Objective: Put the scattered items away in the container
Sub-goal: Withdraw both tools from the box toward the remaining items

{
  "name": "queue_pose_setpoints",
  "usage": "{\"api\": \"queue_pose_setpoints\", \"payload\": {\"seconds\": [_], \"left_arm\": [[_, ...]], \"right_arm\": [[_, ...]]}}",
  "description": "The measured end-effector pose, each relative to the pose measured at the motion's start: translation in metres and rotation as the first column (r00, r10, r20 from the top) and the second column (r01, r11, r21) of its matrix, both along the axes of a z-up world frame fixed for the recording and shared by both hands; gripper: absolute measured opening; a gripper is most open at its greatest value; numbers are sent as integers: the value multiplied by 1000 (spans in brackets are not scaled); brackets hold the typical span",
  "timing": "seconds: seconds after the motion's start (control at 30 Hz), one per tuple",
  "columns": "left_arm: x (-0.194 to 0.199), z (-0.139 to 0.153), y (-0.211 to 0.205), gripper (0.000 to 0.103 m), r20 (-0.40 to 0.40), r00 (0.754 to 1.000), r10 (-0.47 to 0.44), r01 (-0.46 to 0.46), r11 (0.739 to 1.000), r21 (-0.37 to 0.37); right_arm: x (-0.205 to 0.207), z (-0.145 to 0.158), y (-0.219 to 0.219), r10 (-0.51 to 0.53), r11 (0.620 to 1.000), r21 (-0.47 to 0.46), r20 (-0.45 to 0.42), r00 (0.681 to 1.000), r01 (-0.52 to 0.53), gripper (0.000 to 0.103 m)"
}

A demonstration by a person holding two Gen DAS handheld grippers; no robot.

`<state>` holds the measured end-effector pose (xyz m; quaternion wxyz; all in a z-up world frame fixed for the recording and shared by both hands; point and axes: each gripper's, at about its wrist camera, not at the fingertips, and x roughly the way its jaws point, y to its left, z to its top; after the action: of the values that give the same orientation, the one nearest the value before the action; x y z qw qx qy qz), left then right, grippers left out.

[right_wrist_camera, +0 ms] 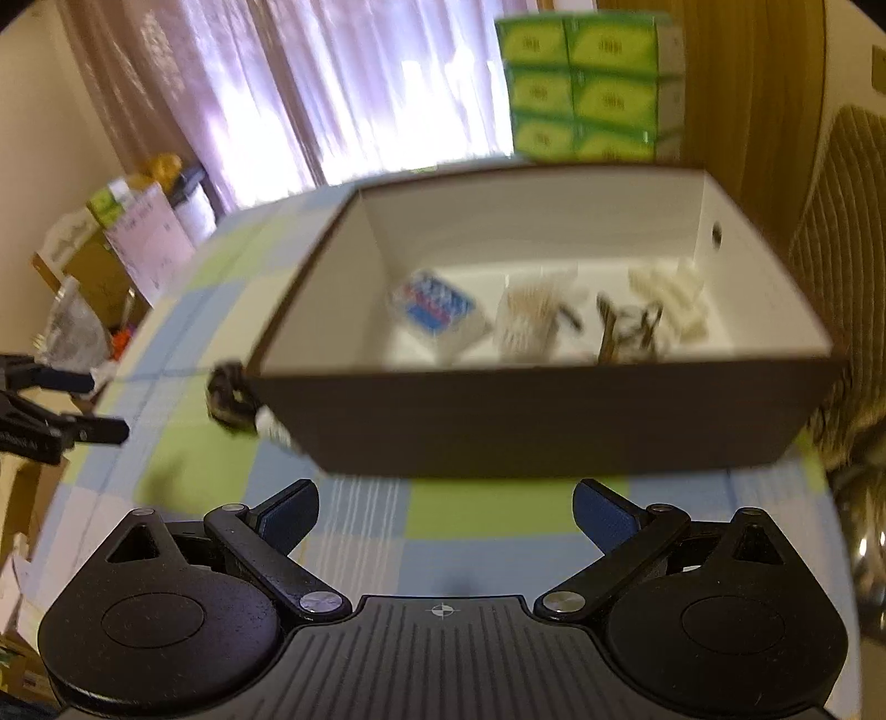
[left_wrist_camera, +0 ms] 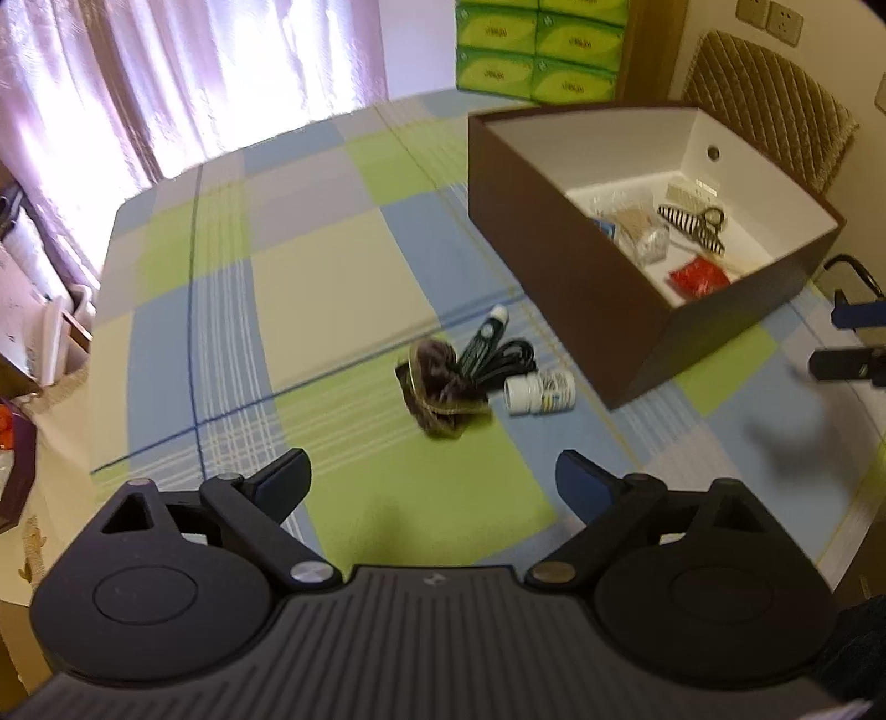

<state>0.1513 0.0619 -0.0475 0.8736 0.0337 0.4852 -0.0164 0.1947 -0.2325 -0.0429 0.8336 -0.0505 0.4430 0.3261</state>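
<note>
A brown box with a white inside [left_wrist_camera: 559, 243] stands on the checked tablecloth and holds several small items, among them a striped hair clip [left_wrist_camera: 692, 224] and a red packet [left_wrist_camera: 699, 277]. In front of its near corner lie a brown scrunchie [left_wrist_camera: 440, 387], a dark green tube [left_wrist_camera: 487, 338], a coiled black cable [left_wrist_camera: 512, 360] and a small white bottle [left_wrist_camera: 540, 390]. My left gripper [left_wrist_camera: 434, 479] hovers open just short of this pile, nothing between its fingers. My right gripper [right_wrist_camera: 446, 512] is open and empty in front of the box [right_wrist_camera: 554, 421]; the other gripper's fingers [right_wrist_camera: 83, 429] show at its left.
Stacked green tissue boxes [left_wrist_camera: 537, 50] stand behind the box, and a quilted chair back [left_wrist_camera: 769, 111] is at the right. Curtains hang beyond the table's far edge. Cardboard boxes and clutter [right_wrist_camera: 111, 260] line the left side of the room.
</note>
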Motion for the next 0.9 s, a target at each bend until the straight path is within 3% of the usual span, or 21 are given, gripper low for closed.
{"api": "queue_pose_setpoints", "payload": {"seconds": [0.13,0.5,0.77,0.83,0.9], "left_arm": [[11,-15,7,84,-19,999,-31,31,999,-9],[62,-43,27,78,-51,998,-26,19,991,-133],[97,-63,28,57,-91,996,-8,-9,983,-181],[100,-68,31,39,-105,994,-7,-15,979,-203],[99,-72,36,29,-116,993,0,-28,970,-241]], "right_arm": [[-8,-20,10,-29,999,-25,-28,999,28,103],[12,-41,14,-157,986,-61,-73,985,152,103],[18,-46,12,-195,979,-77,-91,977,188,103],[16,-47,12,-199,978,-84,-96,975,191,103],[14,-48,10,-204,977,-87,-101,974,196,103]]}}
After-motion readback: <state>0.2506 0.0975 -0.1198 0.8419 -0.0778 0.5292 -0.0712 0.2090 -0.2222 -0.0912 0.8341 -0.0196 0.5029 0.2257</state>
